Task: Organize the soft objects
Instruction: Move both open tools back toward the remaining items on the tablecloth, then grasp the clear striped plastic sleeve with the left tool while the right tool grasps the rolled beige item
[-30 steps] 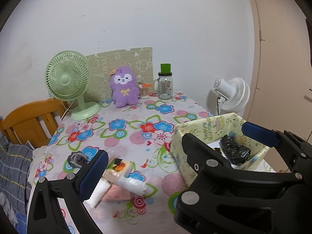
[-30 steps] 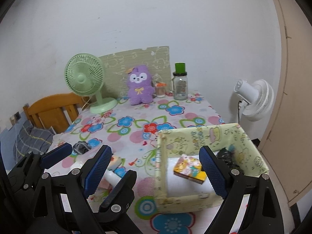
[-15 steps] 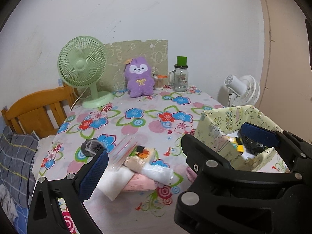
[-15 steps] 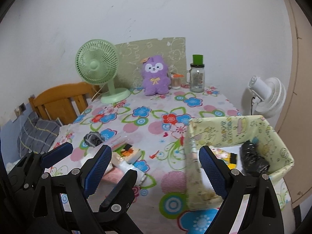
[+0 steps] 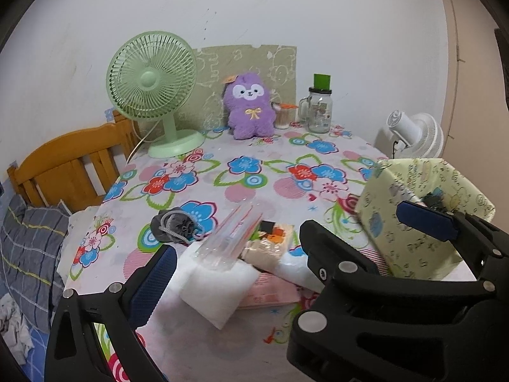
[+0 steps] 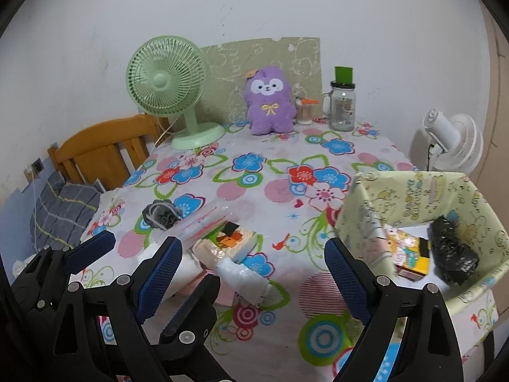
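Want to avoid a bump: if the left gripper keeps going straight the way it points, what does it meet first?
Probably the pile of soft packets, most likely the clear sleeve lying over the white foam block; depth is hard to judge.

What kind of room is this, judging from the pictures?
Probably a bedroom or small living space at home: a table with a flowered cloth, a purple plush toy, a green desk fan, and a wooden bed frame beside it.
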{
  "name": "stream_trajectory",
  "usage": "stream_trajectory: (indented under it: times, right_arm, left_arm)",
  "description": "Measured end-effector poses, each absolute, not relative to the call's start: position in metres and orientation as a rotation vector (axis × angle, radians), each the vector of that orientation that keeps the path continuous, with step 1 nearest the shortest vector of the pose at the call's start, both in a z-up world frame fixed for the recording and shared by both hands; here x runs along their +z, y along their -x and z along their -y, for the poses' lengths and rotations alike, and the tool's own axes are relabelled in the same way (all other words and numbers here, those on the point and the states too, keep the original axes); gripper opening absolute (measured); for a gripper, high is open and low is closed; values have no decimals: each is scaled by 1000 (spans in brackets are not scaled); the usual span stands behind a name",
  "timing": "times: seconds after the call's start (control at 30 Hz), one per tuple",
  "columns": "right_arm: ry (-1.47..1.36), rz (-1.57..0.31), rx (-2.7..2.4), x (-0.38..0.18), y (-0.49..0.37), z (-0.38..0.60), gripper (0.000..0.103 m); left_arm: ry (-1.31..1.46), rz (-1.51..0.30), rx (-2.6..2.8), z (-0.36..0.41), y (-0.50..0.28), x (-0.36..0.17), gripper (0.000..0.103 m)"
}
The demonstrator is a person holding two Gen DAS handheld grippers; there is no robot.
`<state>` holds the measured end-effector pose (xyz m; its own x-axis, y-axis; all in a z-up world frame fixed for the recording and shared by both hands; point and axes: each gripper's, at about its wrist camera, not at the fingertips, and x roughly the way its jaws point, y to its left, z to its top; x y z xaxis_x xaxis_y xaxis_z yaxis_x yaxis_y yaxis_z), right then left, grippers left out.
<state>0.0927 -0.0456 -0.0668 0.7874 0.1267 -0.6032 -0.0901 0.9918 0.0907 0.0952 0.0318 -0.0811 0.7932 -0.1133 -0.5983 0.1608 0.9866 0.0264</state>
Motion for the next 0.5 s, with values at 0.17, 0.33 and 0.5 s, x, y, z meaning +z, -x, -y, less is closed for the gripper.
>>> stream_trajectory:
  times: [0.17, 0.33, 0.5]
  right_arm:
    - [-51, -679, 150, -76, -105, 35, 90]
    - [-40, -719, 172, -87, -117, 28, 88]
    - [-40, -756, 175, -96, -128, 25, 87]
  left_arm:
    - [-72, -665, -122, -43, -106, -90, 102]
    - [-66, -700, -107, -51, -116, -101, 102]
    - [-56, -730, -90, -59, -127, -111, 102]
